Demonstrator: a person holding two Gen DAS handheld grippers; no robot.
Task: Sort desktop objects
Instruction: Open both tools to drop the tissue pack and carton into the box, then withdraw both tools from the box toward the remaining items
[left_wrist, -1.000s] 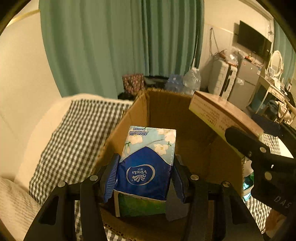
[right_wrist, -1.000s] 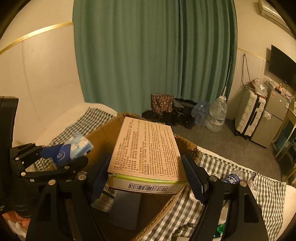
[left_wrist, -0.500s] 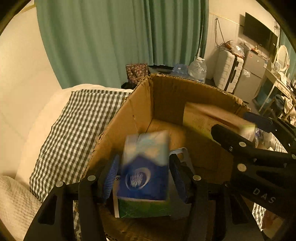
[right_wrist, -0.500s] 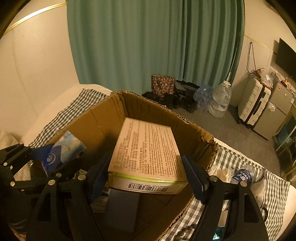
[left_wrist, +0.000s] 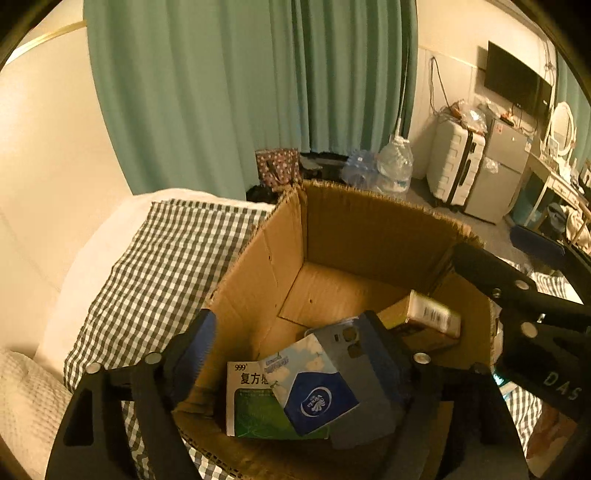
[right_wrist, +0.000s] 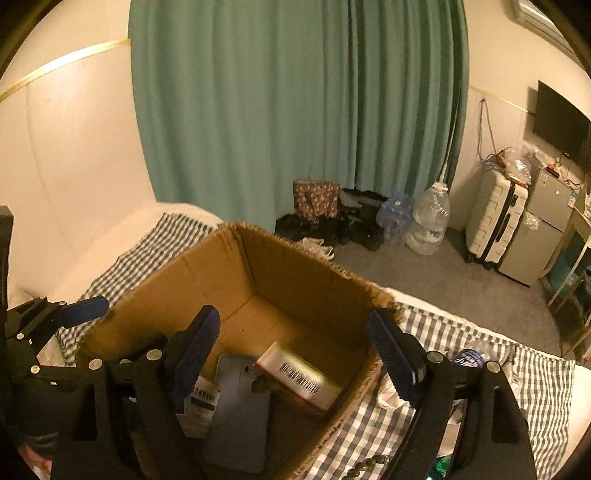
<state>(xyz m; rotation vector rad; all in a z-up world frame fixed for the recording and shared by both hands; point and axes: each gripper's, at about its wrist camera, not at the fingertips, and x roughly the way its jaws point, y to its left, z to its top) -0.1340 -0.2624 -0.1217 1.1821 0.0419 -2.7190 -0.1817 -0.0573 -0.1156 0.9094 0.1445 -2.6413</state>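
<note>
The open brown cardboard box (left_wrist: 369, 229) holds a blue tissue pack (left_wrist: 314, 391), green-and-white medicine packet (left_wrist: 251, 402), grey phone case (right_wrist: 240, 410) and barcoded carton (right_wrist: 299, 376), both tongs (left_wrist: 291, 350) (right_wrist: 295, 347) having just spread, released and empty.

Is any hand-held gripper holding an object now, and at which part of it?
Nothing is held. Both jaws have just opened: the tissue pack and the barcoded box lie loose in the cardboard box, clear of the pads.
</note>
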